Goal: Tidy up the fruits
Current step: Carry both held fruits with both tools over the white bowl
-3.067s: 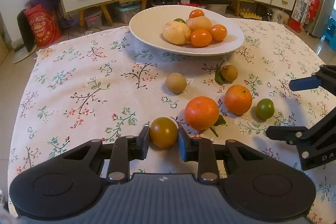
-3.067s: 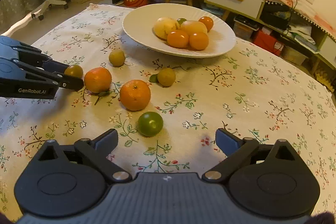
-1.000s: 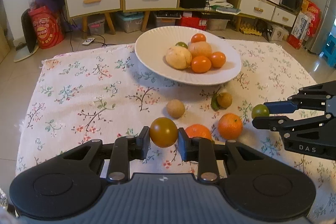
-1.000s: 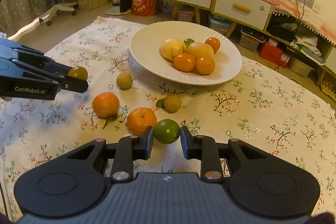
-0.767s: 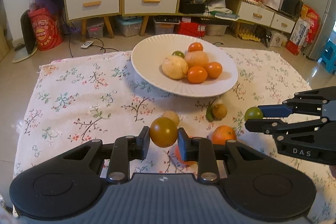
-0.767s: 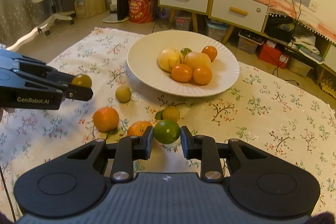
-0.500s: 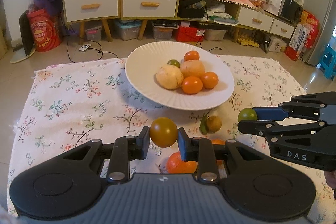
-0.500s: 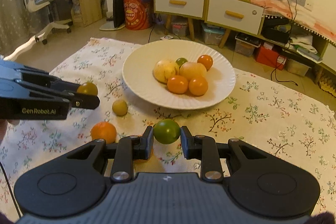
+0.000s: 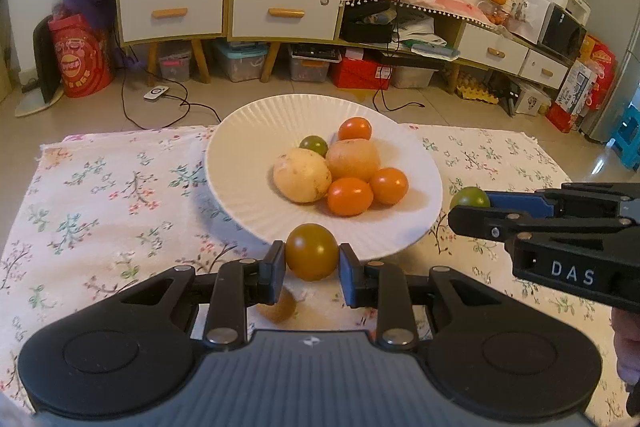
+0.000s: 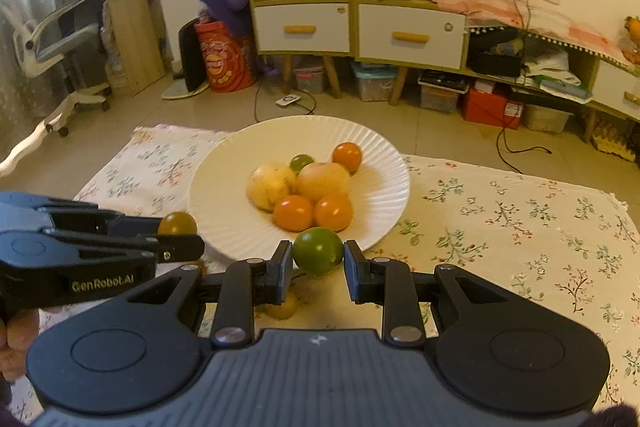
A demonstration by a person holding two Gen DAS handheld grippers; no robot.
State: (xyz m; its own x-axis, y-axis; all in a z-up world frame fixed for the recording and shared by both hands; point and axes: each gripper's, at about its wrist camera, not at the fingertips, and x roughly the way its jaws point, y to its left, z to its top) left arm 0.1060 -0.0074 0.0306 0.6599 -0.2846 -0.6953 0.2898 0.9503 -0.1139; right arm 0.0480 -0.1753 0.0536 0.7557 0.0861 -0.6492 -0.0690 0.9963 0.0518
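My left gripper (image 9: 312,263) is shut on a brownish-yellow round fruit (image 9: 311,251) and holds it in the air at the near rim of the white plate (image 9: 240,147). My right gripper (image 10: 317,265) is shut on a green round fruit (image 10: 318,250), also lifted at the plate's (image 10: 224,219) near rim. The plate holds several fruits: two pale yellow ones, three orange ones and a small green one. In the left wrist view the right gripper's green fruit (image 9: 470,197) shows at the plate's right edge. In the right wrist view the left gripper's fruit (image 10: 177,223) shows at the plate's left edge.
A small tan fruit (image 9: 276,309) lies on the floral tablecloth (image 9: 100,195) under my left gripper, and one (image 10: 282,307) shows under my right gripper. Beyond the table are the floor, cabinets with drawers (image 9: 172,13) and a desk chair (image 10: 52,39).
Both grippers, each holding its fruit, have moved forward and higher toward the plate. The oranges left on the cloth have dropped out of sight beneath the grippers.
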